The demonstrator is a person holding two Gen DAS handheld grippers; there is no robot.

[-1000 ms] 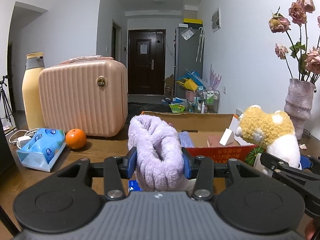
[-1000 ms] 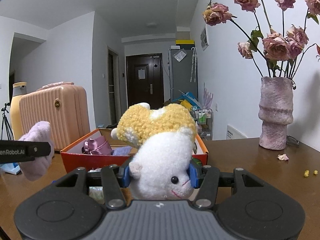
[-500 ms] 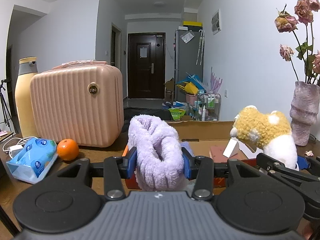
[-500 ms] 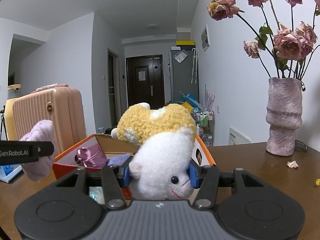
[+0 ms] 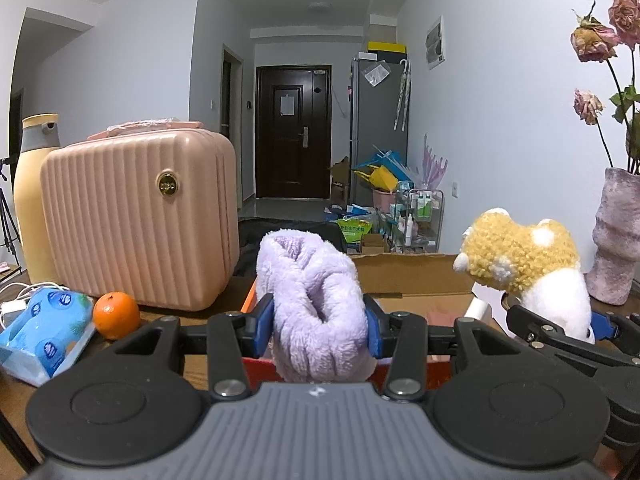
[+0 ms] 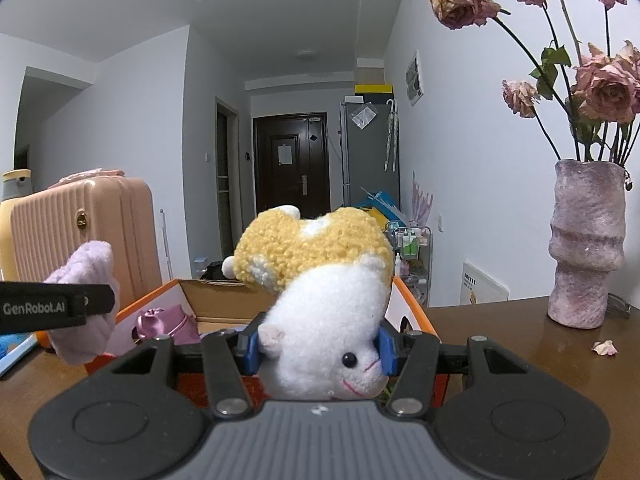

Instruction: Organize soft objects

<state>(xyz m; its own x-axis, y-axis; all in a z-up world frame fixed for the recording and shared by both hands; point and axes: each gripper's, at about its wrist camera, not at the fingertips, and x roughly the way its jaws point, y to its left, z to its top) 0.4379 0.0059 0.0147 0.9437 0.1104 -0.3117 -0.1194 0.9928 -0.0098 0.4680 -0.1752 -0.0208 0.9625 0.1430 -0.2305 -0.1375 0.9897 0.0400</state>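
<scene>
While both of my grippers hang above the near edge of the open box (image 5: 408, 280), each one carries a soft thing. My left gripper (image 5: 320, 326) has its blue pads (image 5: 264, 322) pressed into the sides of a lilac fleece piece (image 5: 310, 300); the fabric bulges above and below the pads and hangs clear of the table (image 5: 168, 316). My right gripper (image 6: 318, 350) pinches a plush toy (image 6: 320, 304) at its white head, face down towards me, with the yellow curly body sticking up and back over the box (image 6: 216, 300). In the left view the same toy (image 5: 528, 272) shows at the right, just beside my left gripper, apart from the fleece.

Box: orange-red outside, plain cardboard inside, standing on the brown table between the pink ribbed case (image 5: 136, 220) and the vase (image 6: 586, 244). A shiny purple bundle (image 6: 168, 320) lies inside near the left wall. Neither held item is touching the box contents as far as I can tell.

Left of the box: an orange (image 5: 116, 314) just in front of the case, a blue tissue pack (image 5: 42, 334) beside the orange, a tall yellow bottle (image 5: 34, 192) behind the case. The vase holds dried roses (image 6: 600, 88); one fallen petal (image 6: 604, 347) lies on the table near its base.
</scene>
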